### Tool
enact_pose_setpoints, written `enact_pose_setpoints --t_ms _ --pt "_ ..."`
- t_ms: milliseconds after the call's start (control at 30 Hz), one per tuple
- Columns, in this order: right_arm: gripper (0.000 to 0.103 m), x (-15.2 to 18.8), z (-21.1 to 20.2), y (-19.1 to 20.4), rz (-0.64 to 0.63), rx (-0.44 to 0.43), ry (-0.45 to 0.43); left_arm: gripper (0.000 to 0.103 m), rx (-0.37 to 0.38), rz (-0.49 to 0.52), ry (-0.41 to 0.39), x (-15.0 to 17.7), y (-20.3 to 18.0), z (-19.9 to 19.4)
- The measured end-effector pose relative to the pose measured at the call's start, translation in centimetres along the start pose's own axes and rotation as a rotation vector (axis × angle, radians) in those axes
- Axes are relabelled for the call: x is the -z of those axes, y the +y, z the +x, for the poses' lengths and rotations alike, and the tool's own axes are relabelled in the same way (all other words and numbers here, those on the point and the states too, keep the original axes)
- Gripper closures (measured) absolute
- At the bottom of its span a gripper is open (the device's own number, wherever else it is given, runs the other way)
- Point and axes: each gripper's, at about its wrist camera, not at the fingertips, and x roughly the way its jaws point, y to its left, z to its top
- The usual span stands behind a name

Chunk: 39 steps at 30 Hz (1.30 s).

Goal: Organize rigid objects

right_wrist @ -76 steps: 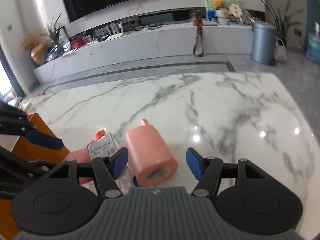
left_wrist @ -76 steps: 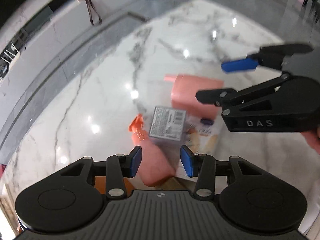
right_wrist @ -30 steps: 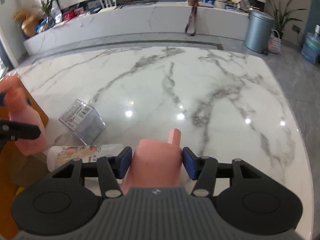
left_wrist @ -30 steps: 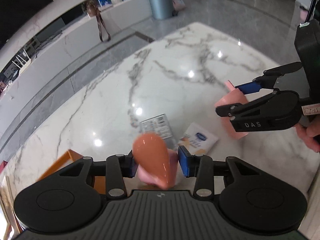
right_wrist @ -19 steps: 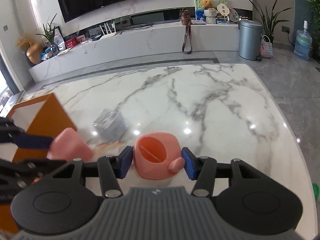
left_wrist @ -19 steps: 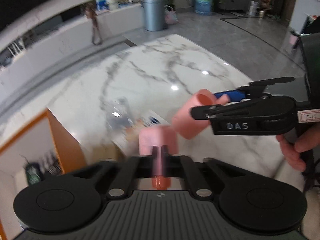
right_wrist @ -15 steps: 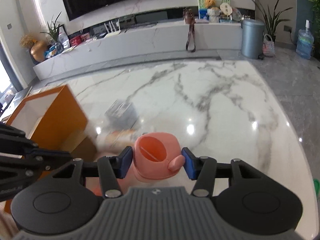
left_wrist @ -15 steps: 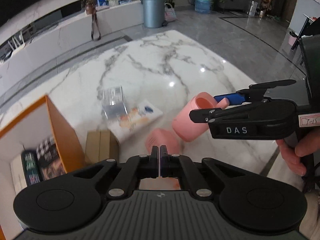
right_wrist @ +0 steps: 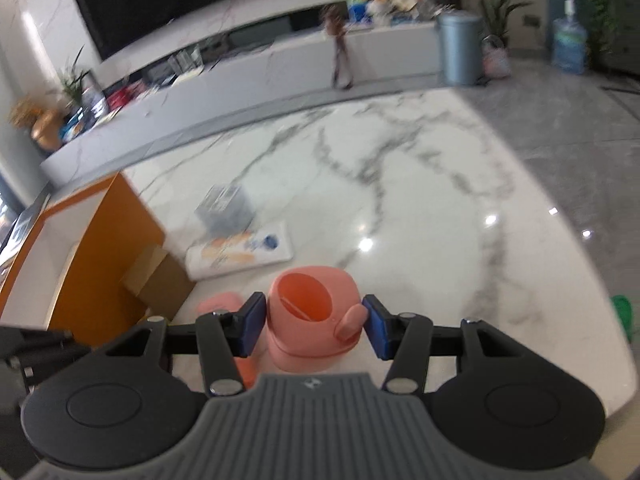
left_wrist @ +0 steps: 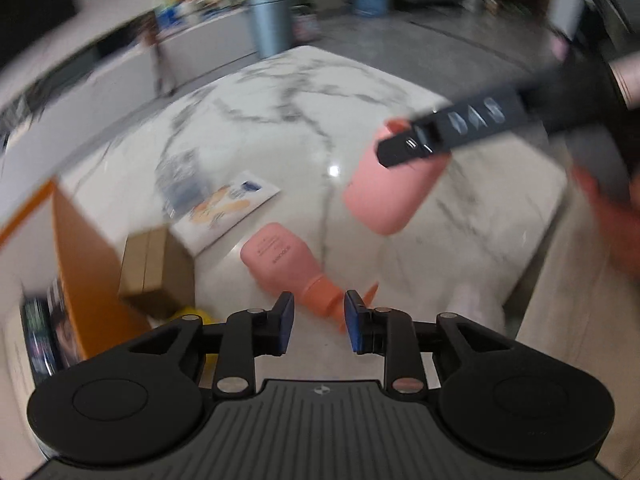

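Note:
A pink bottle (left_wrist: 276, 258) with an orange cap lies on the marble table (left_wrist: 280, 120). My left gripper (left_wrist: 319, 322) hangs just over the cap, and its jaws are opening. The cap sits in the gap, and the pads do not press on it. My right gripper (right_wrist: 314, 326) is shut on a pink spouted container (right_wrist: 308, 312), held off the table with its mouth facing the camera. In the left wrist view that container (left_wrist: 388, 196) hangs at right under the right gripper (left_wrist: 404, 148). The pink bottle (right_wrist: 220, 304) shows behind the right gripper's left finger.
An orange open bin (left_wrist: 84, 264) with books inside stands at left, with a small cardboard box (left_wrist: 148, 264) against it. A white printed pouch (left_wrist: 224, 208) and a clear box (right_wrist: 224, 208) lie mid-table. A person's hand (left_wrist: 616, 216) holds the right gripper. The table's edge runs close at right.
The left gripper let the pink bottle down onto the table, shut with nothing in it, and has now parted around the cap. The right gripper lifted the pink container and carried it sideways.

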Motion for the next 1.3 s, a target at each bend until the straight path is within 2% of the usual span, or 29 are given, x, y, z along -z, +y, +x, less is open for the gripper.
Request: enact_pose_setpoints --t_ms 67,133,300,367,433,500,600,667,700,733,867,933,967,1067,1133,1200,1300 --pt "0.050 0.1 0.0 -0.5 0.017 0.012 0.013 0.066 -0.006 0.083 0.014 -0.1 -0.8 0.7" --pt "0.050 0.1 0.3 -0.8 0.032 0.000 0.028 0.061 -0.002 0.108 0.019 0.0 -1.2 1.2" --pt "0.049 0.1 1.3 -1.5 0.065 -0.046 0.054 0.049 -0.016 0.034 0.001 0.9 -1.9 1.7" --pt "0.049 0.3 1.7 -1.8 0.084 -0.063 0.070 0.045 -0.080 -0.003 -0.003 1.3 -2.3 1.9" --pt "0.049 0.3 1.9 -2.0 0.095 -0.075 0.075 0.039 -0.111 -0.032 0.004 2.0 -2.5 2.2" --pt "0.049 0.4 2.0 -2.0 0.095 -0.088 0.077 0.039 -0.169 -0.064 0.017 2.5 -2.7 2.7" --pt "0.049 0.4 2.3 -1.7 0.088 -0.102 0.086 0.038 -0.210 -0.065 0.019 3.0 -2.8 3.3" --pt "0.049 0.4 2.4 -1.7 0.086 -0.108 0.089 0.040 -0.241 -0.058 0.020 3.1 -2.8 3.9" --pt "0.049 0.4 2.5 -1.7 0.087 -0.109 0.090 0.045 -0.249 -0.052 0.016 3.2 -2.9 4.0" --pt "0.049 0.5 2.5 -1.7 0.087 -0.109 0.092 0.057 -0.253 -0.042 0.008 3.2 -3.0 4.1" --pt "0.049 0.5 2.9 -1.6 0.079 -0.102 0.112 0.065 -0.270 -0.013 -0.030 3.3 -3.6 3.5" --pt "0.049 0.5 2.9 -1.6 0.074 -0.101 0.111 0.077 -0.299 0.003 -0.062 3.2 -3.6 2.7" --pt "0.049 0.5 2.9 -1.5 0.072 -0.101 0.110 0.079 -0.303 0.001 -0.075 3.1 -3.4 2.3" --pt "0.049 0.5 2.9 -1.5 0.069 -0.099 0.110 0.083 -0.291 -0.029 -0.117 2.3 -2.5 0.9" --pt "0.049 0.6 2.8 -1.5 0.066 -0.099 0.109 0.094 -0.267 -0.060 -0.140 1.5 -1.7 -0.1" --pt "0.049 0.6 2.8 -1.4 0.062 -0.101 0.105 0.103 -0.275 -0.064 -0.163 0.6 -1.2 -0.9" --pt "0.050 0.6 2.7 -1.3 0.056 -0.117 0.100 0.103 -0.268 -0.066 -0.188 -1.0 -0.2 -1.9"
